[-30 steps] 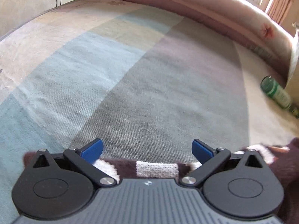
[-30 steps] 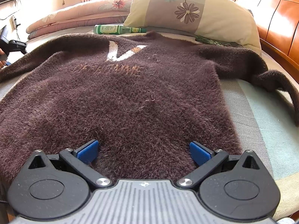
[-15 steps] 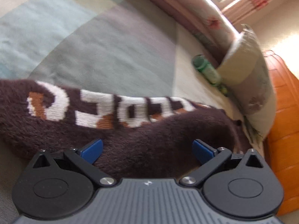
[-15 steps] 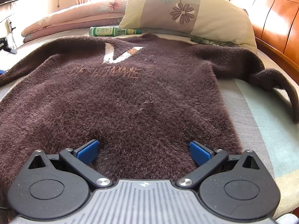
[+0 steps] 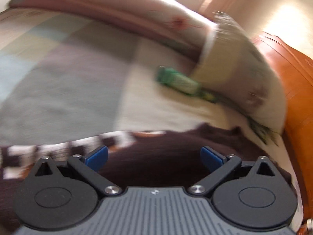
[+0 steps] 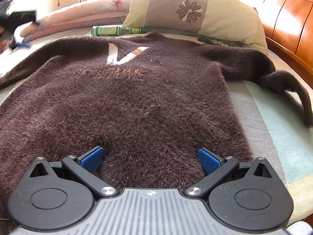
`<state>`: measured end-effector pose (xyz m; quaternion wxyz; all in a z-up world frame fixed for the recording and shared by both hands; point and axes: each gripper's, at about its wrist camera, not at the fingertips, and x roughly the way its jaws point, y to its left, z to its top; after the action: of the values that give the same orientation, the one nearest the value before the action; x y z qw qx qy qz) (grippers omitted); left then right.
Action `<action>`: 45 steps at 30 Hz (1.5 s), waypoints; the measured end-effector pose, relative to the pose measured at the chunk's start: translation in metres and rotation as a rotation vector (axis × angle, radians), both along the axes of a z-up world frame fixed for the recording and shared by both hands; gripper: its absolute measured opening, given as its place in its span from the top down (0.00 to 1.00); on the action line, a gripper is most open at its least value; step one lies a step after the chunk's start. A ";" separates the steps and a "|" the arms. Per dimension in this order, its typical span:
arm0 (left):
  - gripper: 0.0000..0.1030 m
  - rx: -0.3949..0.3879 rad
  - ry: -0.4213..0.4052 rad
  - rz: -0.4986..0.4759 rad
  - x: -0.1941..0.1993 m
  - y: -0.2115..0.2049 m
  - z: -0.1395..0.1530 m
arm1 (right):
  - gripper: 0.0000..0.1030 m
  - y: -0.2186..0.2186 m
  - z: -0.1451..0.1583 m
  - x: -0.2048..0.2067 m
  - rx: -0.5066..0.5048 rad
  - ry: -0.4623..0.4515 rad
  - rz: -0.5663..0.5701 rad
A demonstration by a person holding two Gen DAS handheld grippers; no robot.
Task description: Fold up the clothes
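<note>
Fuzzy dark brown knitted sweater spread flat on bed ahead of right tongs, blue tips wide apart at its hem, left tongs likewise spread above sleeve, green glass bottle beyond.

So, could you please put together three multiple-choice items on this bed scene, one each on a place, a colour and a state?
1. Where does the green bottle lie?
A. on the sweater's hem
B. beyond the sweater's collar, beside the pillow
C. on the floor

2. What colour is the sweater?
A. dark brown
B. pale blue
C. red

3. How does the right hand-held gripper stand?
A. shut on a sleeve
B. shut on the bottle
C. open, over the hem

Answers: 1 B, the bottle rests on the bed past the collar, next to the flowered pillow. 2 A, the fuzzy knit is dark brown. 3 C, its blue pads stand wide apart with nothing pinched.
</note>
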<state>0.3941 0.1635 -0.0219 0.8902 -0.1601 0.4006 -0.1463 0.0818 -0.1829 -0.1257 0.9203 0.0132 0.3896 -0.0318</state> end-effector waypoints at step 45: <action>0.02 0.075 0.021 -0.303 -0.067 -0.048 -0.012 | 0.00 0.069 0.018 0.417 0.095 0.511 0.057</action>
<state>0.3273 0.1158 -0.0343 0.8592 -0.0658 0.4346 -0.2619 0.4984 -0.1140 -0.1074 0.7911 0.0369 0.6106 0.0100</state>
